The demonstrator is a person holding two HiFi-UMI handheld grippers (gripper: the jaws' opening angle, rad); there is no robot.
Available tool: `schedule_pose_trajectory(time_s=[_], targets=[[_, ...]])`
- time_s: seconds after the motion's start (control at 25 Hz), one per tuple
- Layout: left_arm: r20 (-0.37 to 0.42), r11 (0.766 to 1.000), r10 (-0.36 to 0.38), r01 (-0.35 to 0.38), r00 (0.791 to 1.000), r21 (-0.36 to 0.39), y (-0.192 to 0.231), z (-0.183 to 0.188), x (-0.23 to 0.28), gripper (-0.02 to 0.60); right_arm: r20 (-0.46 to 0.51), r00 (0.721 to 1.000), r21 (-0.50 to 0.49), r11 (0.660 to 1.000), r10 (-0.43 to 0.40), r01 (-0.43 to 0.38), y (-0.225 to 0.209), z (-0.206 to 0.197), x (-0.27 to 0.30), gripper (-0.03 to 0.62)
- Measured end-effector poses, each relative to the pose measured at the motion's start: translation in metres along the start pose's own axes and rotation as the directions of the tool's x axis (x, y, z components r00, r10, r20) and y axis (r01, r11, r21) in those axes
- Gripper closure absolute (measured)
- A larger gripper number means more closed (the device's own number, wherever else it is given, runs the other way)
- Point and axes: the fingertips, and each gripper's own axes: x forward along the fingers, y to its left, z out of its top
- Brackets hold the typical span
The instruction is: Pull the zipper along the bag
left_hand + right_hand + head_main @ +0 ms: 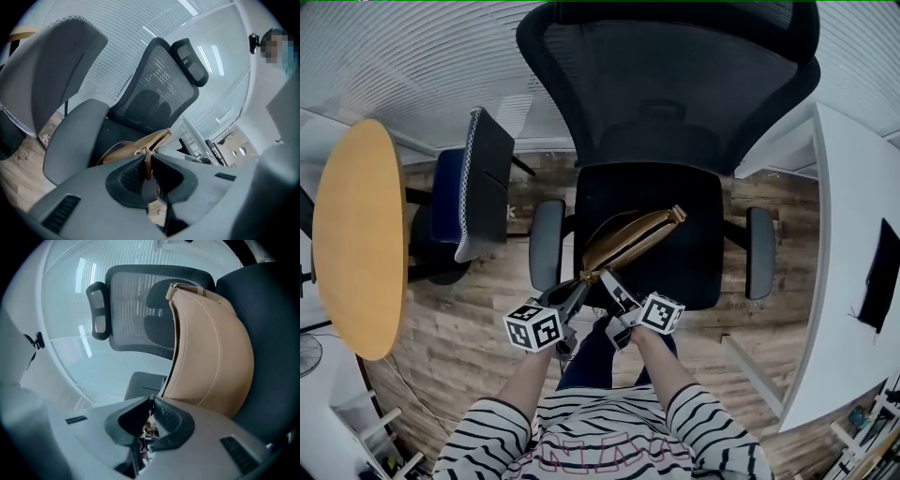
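Observation:
A tan leather bag (630,240) lies on the seat of a black office chair (698,211), its zipper (176,338) running along the top edge. My left gripper (578,287) sits at the bag's near end. In the left gripper view it (147,161) is shut on a thin tan tab of the bag (126,151). My right gripper (608,280) is just beside it. In the right gripper view its jaws (151,402) are closed where the zipper line ends, with a small dark pull pinched between the pads. The bag (211,357) fills the right half of that view.
The chair's grey armrests (546,242) flank the seat. A round yellow table (356,234) stands at the left, with a blue chair (478,183) beside it. A white desk (853,281) runs along the right. The floor is wood planks.

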Motion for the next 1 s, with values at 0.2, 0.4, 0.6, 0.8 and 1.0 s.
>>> schedule_pose_trajectory(time_s=[0.2,0.4,0.6,0.8,1.0], targets=[[0.015,1.0,-0.004,0.004,1.0,-0.029,-0.001,0.001,0.0,0.532,-0.051,0.993,-0.177,0.98,-0.104,0.094,-0.001,0.001,-0.002,0.554],[0.046,0.997,0.008,-0.004,0.999,-0.076,-0.001,0.002,-0.001,0.538,-0.08,0.976,-0.397,0.904,-0.205,0.157,0.01,0.007,0.0,0.556],[0.076,0.994,0.026,-0.017,0.997,-0.111,0.0,0.005,-0.002,0.538,-0.075,0.952,-0.574,0.793,-0.297,0.203,0.015,0.016,-0.001,0.556],[0.091,0.992,0.043,-0.031,0.995,-0.122,0.0,0.004,-0.001,0.538,-0.089,0.942,-0.613,0.763,-0.325,0.205,0.01,0.017,-0.003,0.556],[0.107,0.99,0.06,-0.045,0.992,-0.136,-0.001,0.003,-0.002,0.538,-0.095,0.93,-0.659,0.722,-0.355,0.208,0.007,0.019,-0.003,0.556]])
